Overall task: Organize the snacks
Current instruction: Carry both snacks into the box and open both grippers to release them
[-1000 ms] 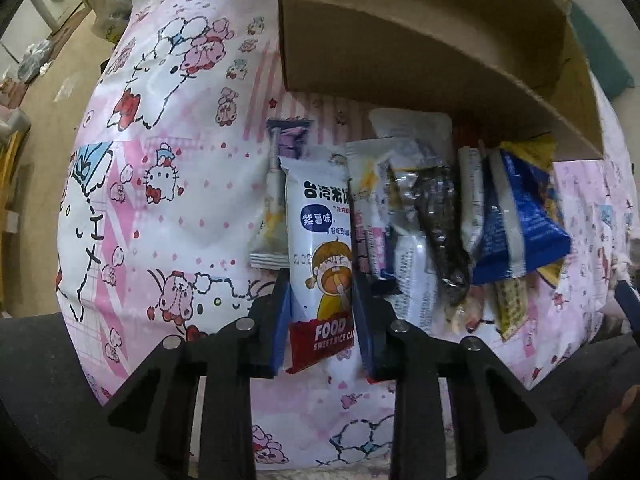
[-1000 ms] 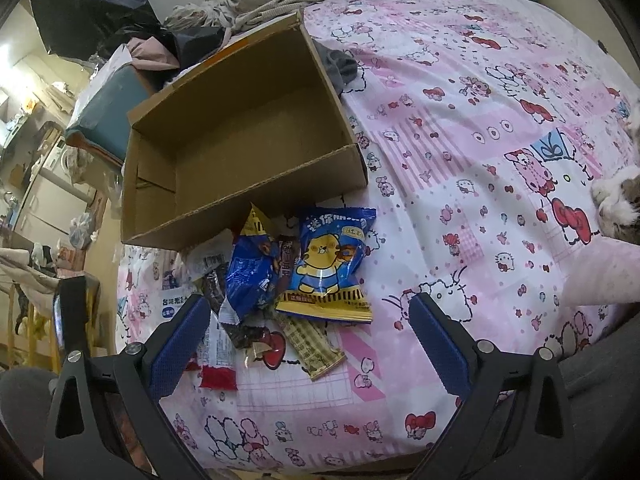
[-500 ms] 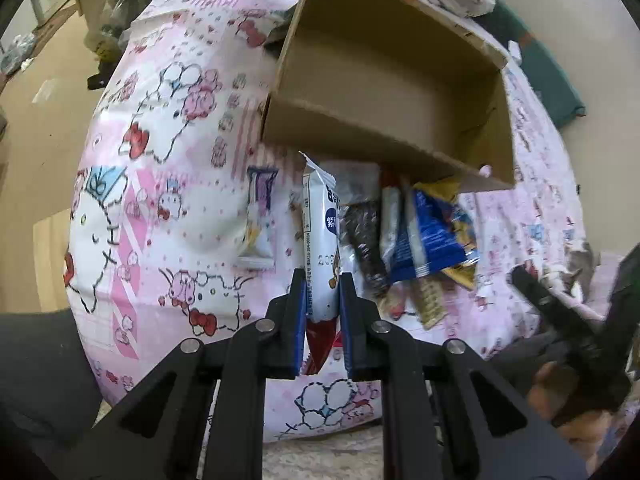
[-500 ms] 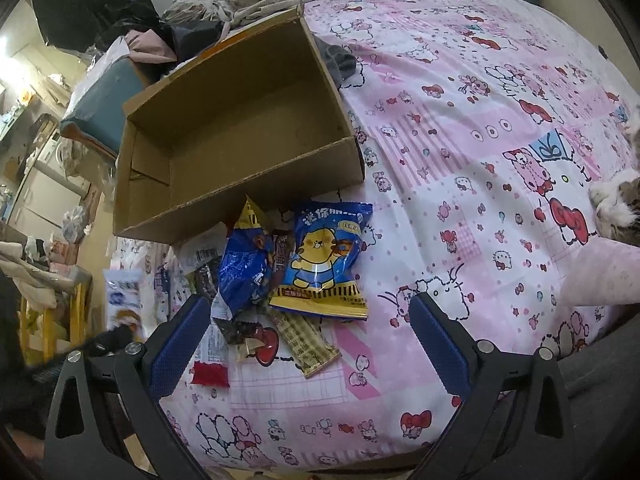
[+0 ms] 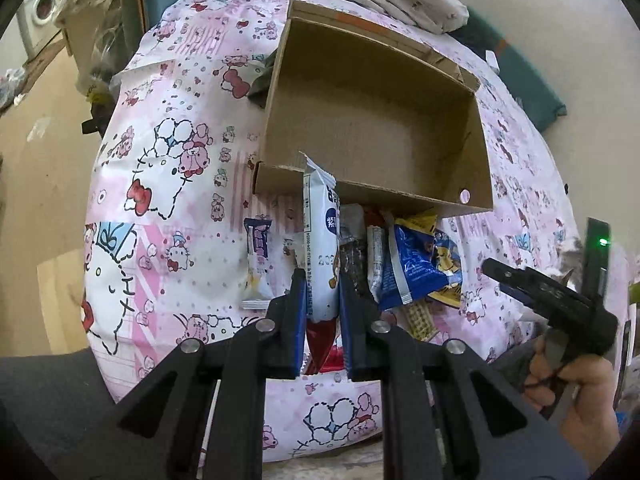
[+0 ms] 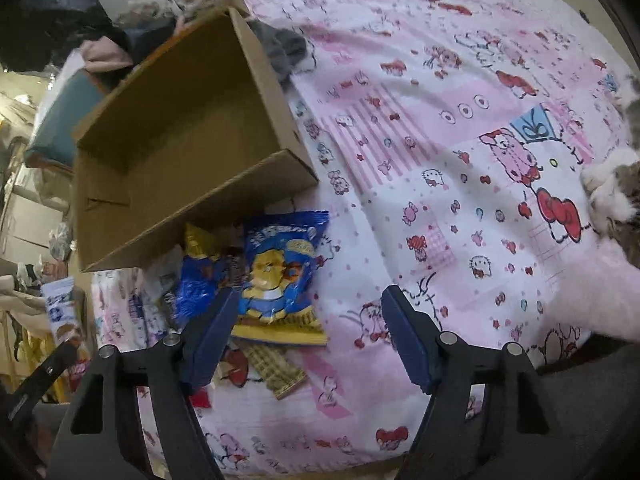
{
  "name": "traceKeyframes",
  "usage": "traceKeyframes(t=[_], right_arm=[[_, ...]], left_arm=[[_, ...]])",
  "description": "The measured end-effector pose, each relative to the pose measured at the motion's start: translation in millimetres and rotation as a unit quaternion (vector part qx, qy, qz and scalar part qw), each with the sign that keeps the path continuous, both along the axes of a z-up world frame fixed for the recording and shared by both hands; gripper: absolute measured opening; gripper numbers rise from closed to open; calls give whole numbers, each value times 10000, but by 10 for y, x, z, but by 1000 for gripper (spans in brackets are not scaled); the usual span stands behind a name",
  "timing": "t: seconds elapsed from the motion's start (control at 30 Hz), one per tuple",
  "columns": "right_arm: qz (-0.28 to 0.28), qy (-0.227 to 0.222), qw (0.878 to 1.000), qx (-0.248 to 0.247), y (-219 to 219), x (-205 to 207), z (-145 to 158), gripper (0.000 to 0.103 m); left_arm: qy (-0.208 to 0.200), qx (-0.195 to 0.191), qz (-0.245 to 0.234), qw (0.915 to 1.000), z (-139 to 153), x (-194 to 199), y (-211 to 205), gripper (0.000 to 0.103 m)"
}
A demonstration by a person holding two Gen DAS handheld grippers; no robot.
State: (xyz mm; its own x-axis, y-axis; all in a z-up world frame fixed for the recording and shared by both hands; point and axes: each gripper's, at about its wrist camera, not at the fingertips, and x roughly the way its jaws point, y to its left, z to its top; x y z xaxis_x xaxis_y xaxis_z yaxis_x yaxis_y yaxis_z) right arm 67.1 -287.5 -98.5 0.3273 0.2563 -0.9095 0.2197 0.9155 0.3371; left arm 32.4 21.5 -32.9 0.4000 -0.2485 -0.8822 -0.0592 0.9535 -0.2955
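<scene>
While the white rice-cracker packet (image 5: 320, 248) hangs pinched between the pads of the left gripper (image 5: 322, 320), clear of the bedspread, its top edge pokes up in front of the near wall of the cardboard box (image 5: 372, 196). The jaws are clamped nearly shut on the packet's lower half, with the red bottom seal sticking out below them. The box is the landmark here: it lies open and looks empty, and the remaining snacks sit in a loose heap just in front of its near wall. Closest to that wall are a yellow-tipped packet (image 6: 196, 240) and the blue duck-print bag (image 6: 280, 276); a checked wafer bar (image 6: 276, 372) lies farther out from the box, partly under the blue bag. A small purple-and-white sachet (image 5: 256, 264) lies on the far left of the heap.

The right gripper (image 6: 308, 336) hovers above the blue duck-print bag with its jaws closing; the bag sits below the gap but the pads do not touch it yet. A cat's paws (image 6: 608, 192) rest on the pink bedspread (image 6: 460, 140), well to the right of the box.

The step in hand appears to be carrying the first packet to the box. Next, the left gripper likely needs to travel over the near wall and release inside, while the right needs to drop lower before its pads can bite the bag.
</scene>
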Motion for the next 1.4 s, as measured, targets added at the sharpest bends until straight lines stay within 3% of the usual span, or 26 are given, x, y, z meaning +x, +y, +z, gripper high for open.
traceKeyframes(t=[0.1, 0.27, 0.33, 0.4, 0.5, 0.77, 0.9, 1.13, 1.4], right_arm=[[21, 355, 9990, 254, 64, 189, -206, 76], [472, 675, 9964, 198, 351, 399, -435, 76], [661, 715, 9952, 25, 430, 417, -496, 67], [660, 688, 9954, 85, 422, 380, -499, 49], [653, 586, 9957, 289, 343, 294, -399, 37], [987, 106, 9916, 835, 182, -113, 151, 35], [1228, -429, 9843, 1191, 71, -200, 547, 35], [1451, -1066, 9759, 1235, 161, -11, 936, 35], [1346, -1325, 9737, 1274, 304, 555, 947, 35]], left_arm=[[-46, 51, 5, 10000, 13, 9, -10, 12], [-42, -38, 16, 10000, -3, -5, 1, 12], [-37, -96, 43, 9999, -1, -7, 20, 12], [-37, -109, 79, 9999, 7, -9, 38, 12], [-28, -113, 132, 9998, -2, -16, 70, 12], [-166, -407, 72, 9990, 65, -38, 62, 12], [-399, -466, 74, 9981, 215, -36, 67, 12], [-603, -158, 92, 9980, 475, 172, 56, 12], [-837, 212, -67, 9962, 650, 636, -42, 12]])
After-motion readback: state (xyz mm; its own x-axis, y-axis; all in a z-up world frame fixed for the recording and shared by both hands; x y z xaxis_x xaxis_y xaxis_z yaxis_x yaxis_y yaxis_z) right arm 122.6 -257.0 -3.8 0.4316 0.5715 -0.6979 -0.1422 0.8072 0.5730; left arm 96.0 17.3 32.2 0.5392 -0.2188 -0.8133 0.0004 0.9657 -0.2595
